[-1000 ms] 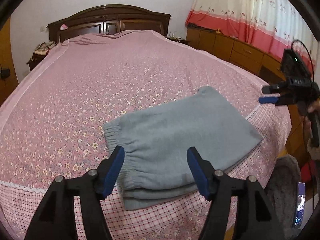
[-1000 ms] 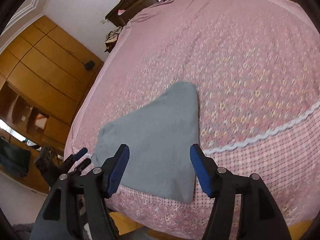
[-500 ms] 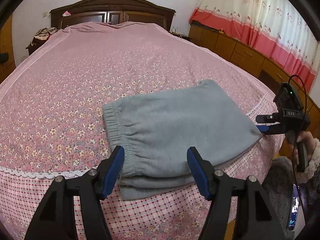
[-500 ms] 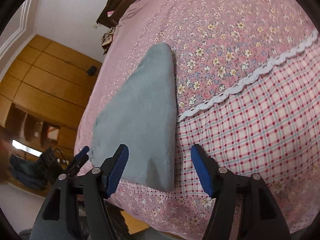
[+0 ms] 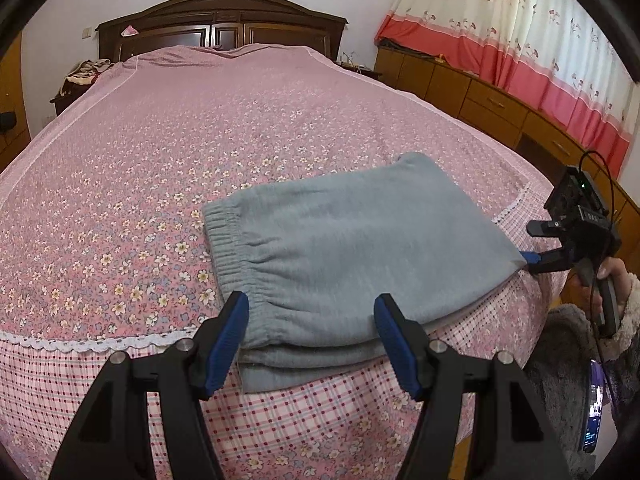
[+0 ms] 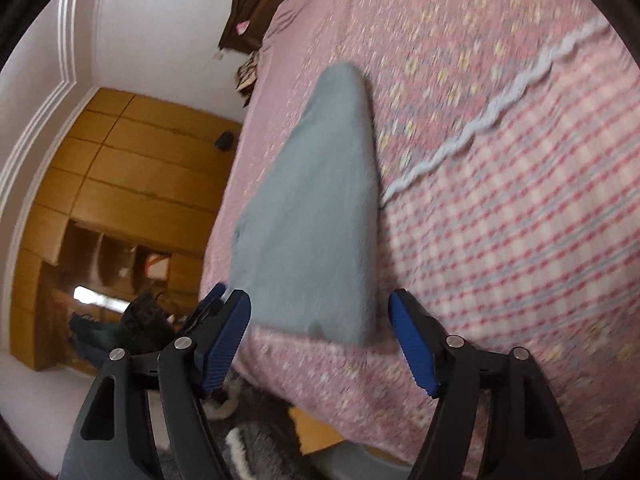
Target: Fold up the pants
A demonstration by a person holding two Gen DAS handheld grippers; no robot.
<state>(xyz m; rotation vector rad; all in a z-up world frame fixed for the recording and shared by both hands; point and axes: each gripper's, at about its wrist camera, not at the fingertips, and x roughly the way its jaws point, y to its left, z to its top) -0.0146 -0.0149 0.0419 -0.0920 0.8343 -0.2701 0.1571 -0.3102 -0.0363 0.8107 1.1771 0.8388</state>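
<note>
**Folded grey pants at the foot of the bed, both grippers open beside them**

Nearest in the left wrist view, the left gripper [image 5: 311, 334] stands with its blue-padded black fingers spread wide and holding nothing; the elastic waistband end of the folded grey fleece pants [image 5: 352, 248] lies just beyond and between the finger pads. The pants rest in a stacked, roughly rectangular bundle on the pink floral bedspread [image 5: 168, 152], straddling the white lace trim where the flower print meets the pink checked border. At the far-right corner of the pants, this view alone shows the right gripper [image 5: 532, 246] from outside: one blue-tipped finger sits at the corner of the cloth, the other finger is raised above it, and a hand grips its handle. Whether the lower tip touches the fabric cannot be told. Beyond the pants, the bedspread runs to a dark carved wooden headboard [image 5: 224, 20], with low wooden cabinets and a red-and-cream curtain off to the pants' right.

The right wrist view is motion-blurred. Its own fingers [image 6: 412, 348] are likewise wide apart and empty, with the near edge of the pants [image 6: 312, 216] between and just ahead of them. Only this view shows, past the pants' waistband end, the left gripper [image 6: 210, 300] seen from outside, and farther still a tall wooden panelled wardrobe [image 6: 120, 160].
</note>
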